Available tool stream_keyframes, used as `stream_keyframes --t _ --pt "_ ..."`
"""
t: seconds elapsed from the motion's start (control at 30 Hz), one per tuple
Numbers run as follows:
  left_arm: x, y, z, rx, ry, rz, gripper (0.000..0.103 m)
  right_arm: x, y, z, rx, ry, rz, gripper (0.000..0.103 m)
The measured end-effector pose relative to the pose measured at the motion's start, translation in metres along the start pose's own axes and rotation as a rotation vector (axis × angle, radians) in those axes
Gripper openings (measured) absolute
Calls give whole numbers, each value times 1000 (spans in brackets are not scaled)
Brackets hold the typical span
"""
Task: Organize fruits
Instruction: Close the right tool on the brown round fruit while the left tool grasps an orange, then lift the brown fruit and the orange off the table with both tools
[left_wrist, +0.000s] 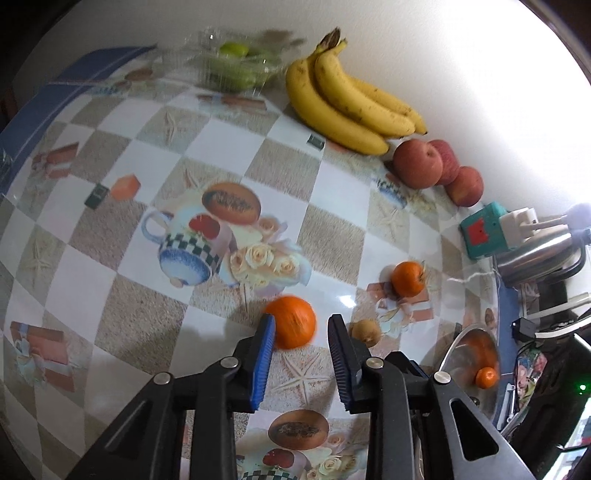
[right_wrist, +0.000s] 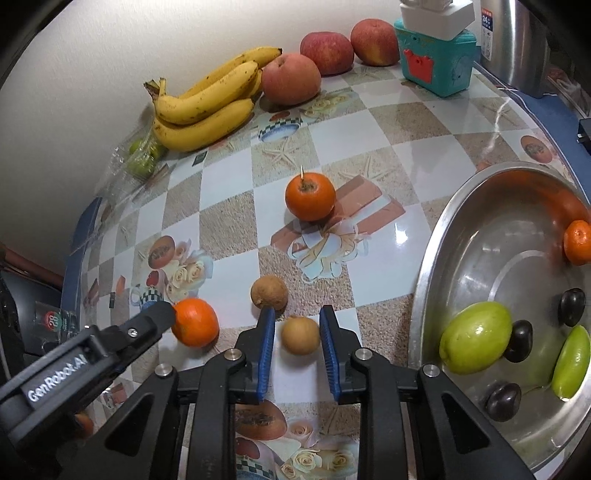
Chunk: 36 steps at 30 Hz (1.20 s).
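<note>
My left gripper (left_wrist: 301, 325) is open around an orange (left_wrist: 293, 322) on the patterned table; its left pad touches the fruit, the right pad stands apart. It also shows in the right wrist view (right_wrist: 162, 314) beside the same orange (right_wrist: 195, 322). My right gripper (right_wrist: 297, 321) is open around a small brown fruit (right_wrist: 300, 335), not touching it. A second brown fruit (right_wrist: 269, 291) lies just ahead. Another orange (right_wrist: 310, 196) sits mid-table. The steel bowl (right_wrist: 432, 258) at the right holds a small orange (right_wrist: 578, 242), two green fruits (right_wrist: 474, 344) and dark plums.
Bananas (right_wrist: 207, 107) and three red apples (right_wrist: 291, 78) line the back wall. A clear bag of green fruit (right_wrist: 142, 158) lies at the back left. A teal box (right_wrist: 434, 59) and a steel kettle (right_wrist: 517, 40) stand at the back right.
</note>
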<state>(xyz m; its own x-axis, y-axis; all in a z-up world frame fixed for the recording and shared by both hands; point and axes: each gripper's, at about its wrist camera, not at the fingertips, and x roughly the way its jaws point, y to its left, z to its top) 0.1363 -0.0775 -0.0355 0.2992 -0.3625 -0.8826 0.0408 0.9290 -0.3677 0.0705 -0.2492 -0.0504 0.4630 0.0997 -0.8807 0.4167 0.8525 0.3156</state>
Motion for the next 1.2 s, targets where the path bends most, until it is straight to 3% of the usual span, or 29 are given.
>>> stream_keyframes --t 0.27,0.37,0.4,0.83,0.93,0.97,1.0,1.2 --pt "3 9 6 -8 -7 33 36 -4 -4 1 14 2 1 25" --pt "6 11 7 1 -10 43 65 0 -2 0 9 18 6 25" --pt "7 11 8 6 -12 43 66 1 -2 -1 5 24 9 26" --pt "37 3 7 46 41 65 65 9 7 -6 -24 76 5 26" --pt "41 2 6 50 48 60 58 9 7 -5 -27 78 8 26" --pt "41 2 6 45 48 50 46 9 8 -5 -27 79 9 26" --pt "40 3 6 36 50 31 42 9 8 -5 -27 80 10 26" --pt "37 6 6 16 59 42 41 11 6 -5 -26 94 1 35"
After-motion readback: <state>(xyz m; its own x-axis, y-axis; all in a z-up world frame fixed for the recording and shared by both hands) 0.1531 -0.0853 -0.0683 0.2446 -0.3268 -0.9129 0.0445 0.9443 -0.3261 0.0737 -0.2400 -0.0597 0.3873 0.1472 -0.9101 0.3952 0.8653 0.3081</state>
